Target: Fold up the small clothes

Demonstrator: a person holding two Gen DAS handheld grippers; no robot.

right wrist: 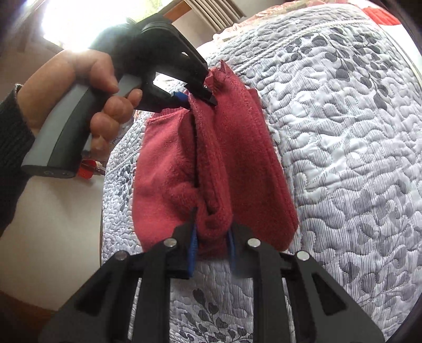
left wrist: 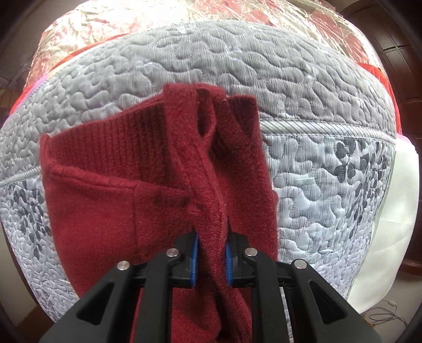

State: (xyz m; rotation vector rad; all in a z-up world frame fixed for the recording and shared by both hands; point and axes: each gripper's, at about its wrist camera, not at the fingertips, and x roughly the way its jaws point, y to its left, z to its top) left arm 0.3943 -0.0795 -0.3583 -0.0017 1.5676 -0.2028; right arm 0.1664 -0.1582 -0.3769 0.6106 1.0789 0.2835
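A small dark red knit garment (left wrist: 147, 190) hangs bunched over the grey quilted bed. My left gripper (left wrist: 211, 260) is shut on a thick fold of its edge, with blue pads on both sides of the knit. In the right wrist view the same red garment (right wrist: 237, 171) stretches between both grippers. My right gripper (right wrist: 212, 244) is shut on a rolled fold at its near end. The left gripper (right wrist: 203, 92) bites the far end, held by a person's hand (right wrist: 87, 87). A ribbed cuff or hem (left wrist: 147, 132) shows at the upper left.
A grey quilted bedspread (left wrist: 263, 74) with a leaf-print border (left wrist: 356, 168) covers the bed below. A floral red and cream cover (left wrist: 237, 13) lies beyond it. White sheet (left wrist: 395, 205) shows at the bed's right edge. A bright window (right wrist: 87, 21) is behind the hand.
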